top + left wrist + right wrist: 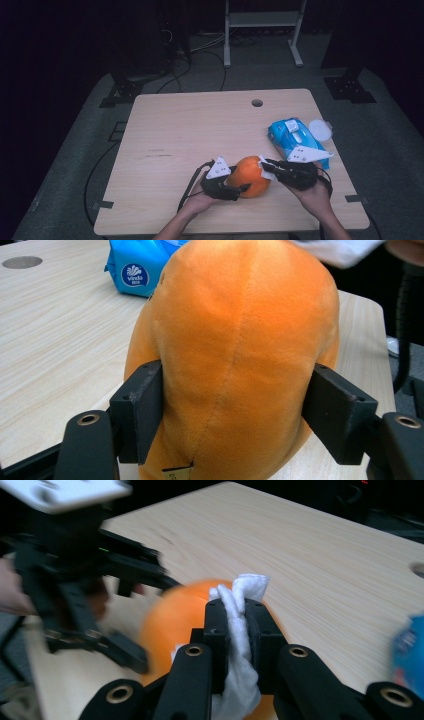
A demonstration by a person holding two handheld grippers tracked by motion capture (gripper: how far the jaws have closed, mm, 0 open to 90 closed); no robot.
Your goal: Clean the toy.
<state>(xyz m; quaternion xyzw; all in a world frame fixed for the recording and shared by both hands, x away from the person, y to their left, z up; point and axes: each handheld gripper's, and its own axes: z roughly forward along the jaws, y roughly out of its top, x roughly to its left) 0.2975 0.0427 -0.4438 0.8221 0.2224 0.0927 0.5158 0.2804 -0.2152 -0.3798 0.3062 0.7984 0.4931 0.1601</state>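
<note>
An orange plush toy (249, 176) lies near the table's front edge, between the two hands. My left gripper (235, 190) is shut on it from the left; in the left gripper view both black pads press into the sides of the orange plush toy (240, 355). My right gripper (264, 165) comes in from the right, shut on a white wipe (265, 171). Seen along its own jaws, the white wipe (239, 630) is pinched between the pads and rests against the top of the orange plush toy (172, 625). The left gripper (145, 625) shows at the left there.
A blue pack of wet wipes (295, 140) lies at the right of the wooden table (200, 125), with a round white lid (320, 130) beside it at the table's right edge. A cable hole (257, 103) sits near the far edge. The left and middle of the tabletop are bare wood.
</note>
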